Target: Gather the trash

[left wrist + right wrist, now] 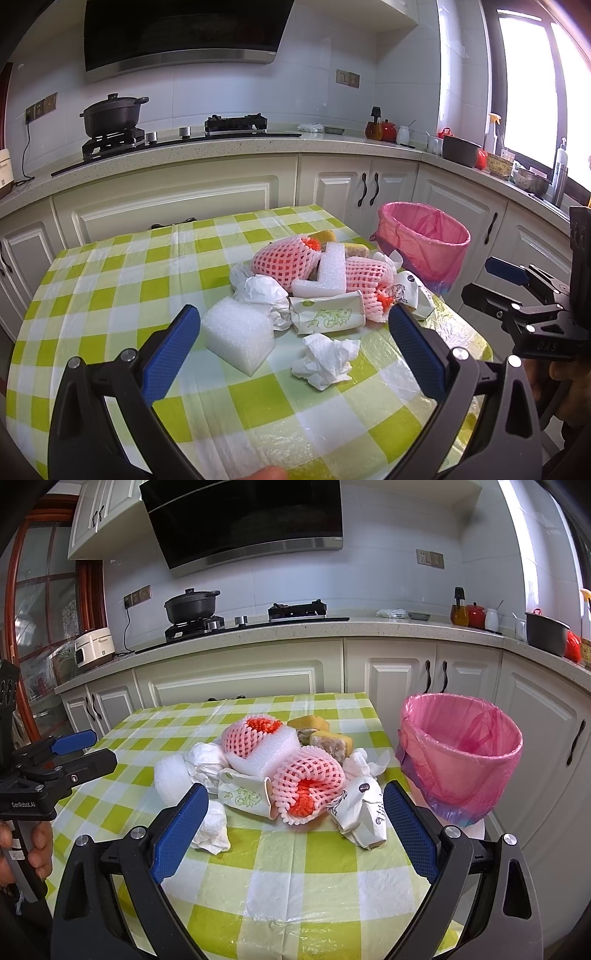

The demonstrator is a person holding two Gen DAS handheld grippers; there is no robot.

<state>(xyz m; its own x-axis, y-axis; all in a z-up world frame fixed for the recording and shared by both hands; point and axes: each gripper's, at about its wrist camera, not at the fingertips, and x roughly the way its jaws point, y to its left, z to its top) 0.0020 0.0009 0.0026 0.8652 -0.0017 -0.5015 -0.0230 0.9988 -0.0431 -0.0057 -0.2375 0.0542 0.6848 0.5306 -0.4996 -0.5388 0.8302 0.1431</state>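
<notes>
Both grippers, left gripper [293, 334] and right gripper [295, 821], hang released with nothing between their jaws, trash just ahead. We risk dragging the tablecloth [110, 288] when pinching the crumpled tissue [325, 360]; the pink-lined bin [461, 753], seemingly beyond the table's right edge, could tip.

A home kitchen: gas stove [199, 626], range hood [251, 520], white cabinets [236, 681].
</notes>
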